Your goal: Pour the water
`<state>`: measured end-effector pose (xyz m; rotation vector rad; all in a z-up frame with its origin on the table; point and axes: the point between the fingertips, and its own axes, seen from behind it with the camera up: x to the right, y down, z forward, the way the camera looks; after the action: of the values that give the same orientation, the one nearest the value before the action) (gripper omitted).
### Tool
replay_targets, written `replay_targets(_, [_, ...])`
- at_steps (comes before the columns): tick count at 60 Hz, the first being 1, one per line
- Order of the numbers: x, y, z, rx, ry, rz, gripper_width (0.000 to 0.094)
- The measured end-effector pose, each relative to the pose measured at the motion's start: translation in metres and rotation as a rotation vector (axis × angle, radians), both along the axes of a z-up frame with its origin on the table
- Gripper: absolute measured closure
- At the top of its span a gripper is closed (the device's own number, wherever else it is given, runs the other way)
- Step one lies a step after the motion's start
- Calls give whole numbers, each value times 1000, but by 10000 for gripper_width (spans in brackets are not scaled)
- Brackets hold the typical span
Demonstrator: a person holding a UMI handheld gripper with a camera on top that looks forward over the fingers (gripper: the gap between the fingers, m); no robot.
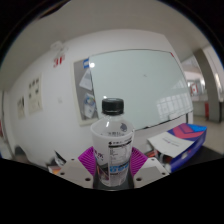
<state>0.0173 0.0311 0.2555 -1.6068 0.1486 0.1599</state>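
My jaws gripping a clear water bottle upright, black cap on, pink pads pressed to both sides, whiteboard on far wall, papers on tabletop at right.

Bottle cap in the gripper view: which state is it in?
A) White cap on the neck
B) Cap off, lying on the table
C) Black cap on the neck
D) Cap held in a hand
C: the clear bottle, upright between the tongs, has a black cap sitting on its neck, against the whiteboard behind.
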Motion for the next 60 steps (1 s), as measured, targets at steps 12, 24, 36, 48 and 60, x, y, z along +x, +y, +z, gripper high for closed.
replay_targets(12, [49, -7, -129, -208, -239, -55, 554])
replay_targets(24, [59, -13, -195, -273, -223, -48, 538])
replay_targets(36, [63, -15, -196, -300, -204, -58, 336])
replay_targets(48, [66, -34, -196, -384, -228, -74, 87])
replay_targets(60, [60, -90, -153, -378, -265, -89, 96])
